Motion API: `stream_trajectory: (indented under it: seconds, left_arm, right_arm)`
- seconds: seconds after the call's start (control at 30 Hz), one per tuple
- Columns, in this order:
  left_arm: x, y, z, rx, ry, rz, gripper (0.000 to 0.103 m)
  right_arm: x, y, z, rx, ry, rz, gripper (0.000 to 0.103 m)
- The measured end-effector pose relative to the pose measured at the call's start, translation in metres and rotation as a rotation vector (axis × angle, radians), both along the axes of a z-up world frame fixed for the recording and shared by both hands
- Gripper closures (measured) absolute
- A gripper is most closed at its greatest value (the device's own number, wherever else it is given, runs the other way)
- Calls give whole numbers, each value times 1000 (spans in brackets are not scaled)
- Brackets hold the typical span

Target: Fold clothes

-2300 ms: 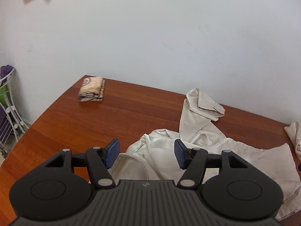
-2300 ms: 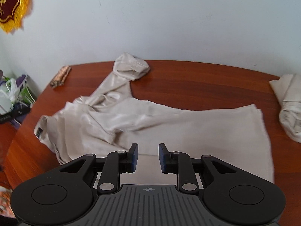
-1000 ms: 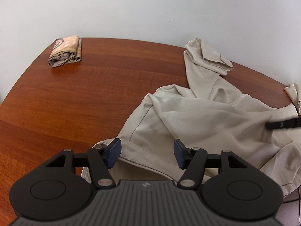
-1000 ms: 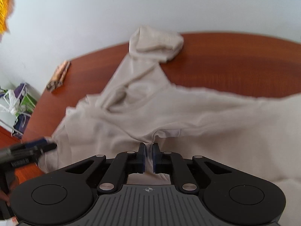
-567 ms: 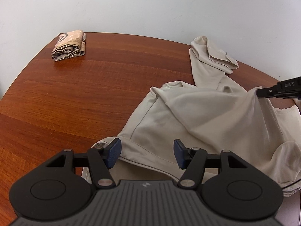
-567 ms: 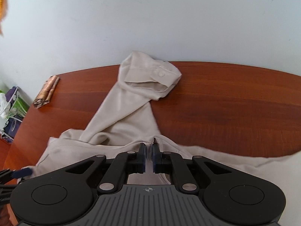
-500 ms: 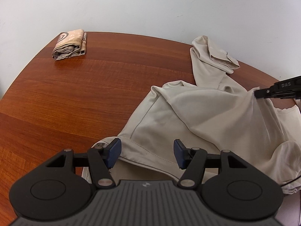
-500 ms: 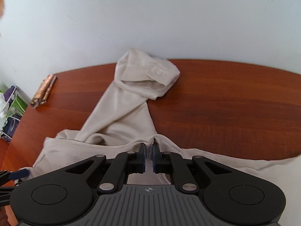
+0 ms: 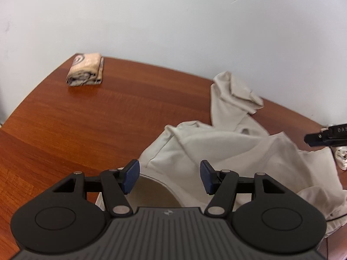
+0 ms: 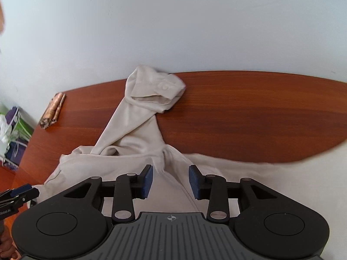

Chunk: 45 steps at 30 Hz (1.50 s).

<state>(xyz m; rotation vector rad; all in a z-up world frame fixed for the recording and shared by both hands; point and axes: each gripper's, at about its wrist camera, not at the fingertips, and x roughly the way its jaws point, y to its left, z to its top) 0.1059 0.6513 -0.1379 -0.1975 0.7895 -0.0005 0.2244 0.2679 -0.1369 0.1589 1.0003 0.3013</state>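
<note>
Here the left gripper (image 9: 169, 176) stands spread wide, its blue pads well apart and holding nothing, poised over the collar end of the crumpled beige long-sleeved shirt (image 9: 227, 151). The right gripper (image 10: 170, 181) is likewise parted, its blue pads on either side of a raised ridge of the same shirt's cloth (image 10: 138, 151); whether the pads touch the fabric I cannot tell, but they are not pinching it.

The shirt lies spread over the reddish-brown wooden tabletop (image 9: 86, 117), one sleeve running away toward the white wall (image 9: 173, 21) with its cuff doubled over at the far edge. In the left wrist view the black tip of the right gripper pokes in from the right edge, bearing white letters that read "DAS" before the frame cuts them off.

A folded tan patterned cloth (image 9: 85, 69) sits near the tabletop's far left corner, well apart from the shirt. At the right edge of the left view a small pale crumpled piece (image 9: 341, 159) is cut off and hard to identify. Purple and green bags (image 10: 15, 130) stand beside the tabletop, blurred.
</note>
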Motion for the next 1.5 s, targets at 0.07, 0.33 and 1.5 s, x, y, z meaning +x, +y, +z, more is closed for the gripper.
stream_trajectory:
  seconds: [0.07,0.33,1.5]
  left_arm:
    - [-5,-5,7,-1,-15,-7,35]
    - [-29,-43,32,-7,-35,-13,35]
    - [-32,-218,-4,159,78,-107,35]
  right_arm:
    - [-14,-14,9,1,0,-23,62]
    - [-69,-80,39,1,6,-109,60]
    - [-101,-221,-25,-59,93,151,94]
